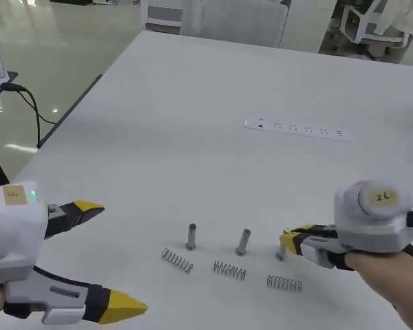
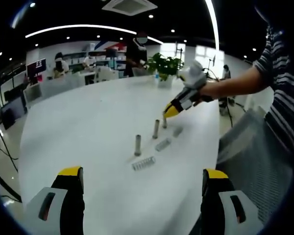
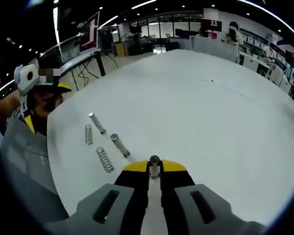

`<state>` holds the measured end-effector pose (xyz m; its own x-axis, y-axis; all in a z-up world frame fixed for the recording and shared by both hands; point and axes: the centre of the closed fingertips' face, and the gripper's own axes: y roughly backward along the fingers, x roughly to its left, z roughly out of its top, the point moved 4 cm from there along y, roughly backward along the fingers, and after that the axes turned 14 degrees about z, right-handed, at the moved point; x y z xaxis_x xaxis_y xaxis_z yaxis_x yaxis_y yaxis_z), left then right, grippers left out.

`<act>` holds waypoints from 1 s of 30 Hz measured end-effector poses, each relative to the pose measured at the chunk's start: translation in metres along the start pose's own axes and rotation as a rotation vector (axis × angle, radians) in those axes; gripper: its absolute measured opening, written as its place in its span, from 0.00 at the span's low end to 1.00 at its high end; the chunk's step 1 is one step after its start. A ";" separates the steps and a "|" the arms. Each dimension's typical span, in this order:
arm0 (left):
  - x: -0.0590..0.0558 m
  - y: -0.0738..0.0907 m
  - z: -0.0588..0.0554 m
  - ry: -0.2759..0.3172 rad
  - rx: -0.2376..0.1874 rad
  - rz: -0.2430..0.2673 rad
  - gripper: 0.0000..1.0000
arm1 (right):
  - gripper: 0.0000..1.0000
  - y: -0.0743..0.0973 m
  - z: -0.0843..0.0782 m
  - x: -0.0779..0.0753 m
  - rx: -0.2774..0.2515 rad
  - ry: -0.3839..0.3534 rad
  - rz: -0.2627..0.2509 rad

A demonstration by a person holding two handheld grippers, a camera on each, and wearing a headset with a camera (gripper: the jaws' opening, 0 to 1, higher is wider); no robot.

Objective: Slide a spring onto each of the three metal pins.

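The white table stretches wide ahead of me, with a white power strip lying far out on it. My left gripper hangs over the near edge, its yellow-tipped jaws spread wide and holding nothing. My right gripper is pinched around the right pin. The left pin and middle pin, short silver cylinders, stand upright in a row with it. Three small coiled springs lie flat just in front, one before each pin.
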<state>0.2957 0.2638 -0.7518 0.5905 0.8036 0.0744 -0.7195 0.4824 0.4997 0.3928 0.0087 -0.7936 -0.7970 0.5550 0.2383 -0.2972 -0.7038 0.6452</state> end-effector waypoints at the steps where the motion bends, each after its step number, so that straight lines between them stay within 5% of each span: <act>1: 0.000 0.000 -0.001 -0.001 0.002 -0.001 0.98 | 0.05 0.000 -0.001 0.001 0.001 0.012 0.000; 14: -0.003 -0.001 -0.002 -0.005 0.005 -0.009 0.98 | 0.05 0.004 -0.005 0.005 0.036 0.068 -0.013; 30: -0.002 -0.001 -0.002 0.003 0.000 -0.006 0.98 | 0.08 0.003 -0.001 0.006 0.015 0.034 0.001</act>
<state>0.2943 0.2626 -0.7537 0.5939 0.8016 0.0689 -0.7157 0.4873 0.5003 0.3868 0.0095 -0.7906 -0.8147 0.5386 0.2148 -0.2886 -0.6979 0.6555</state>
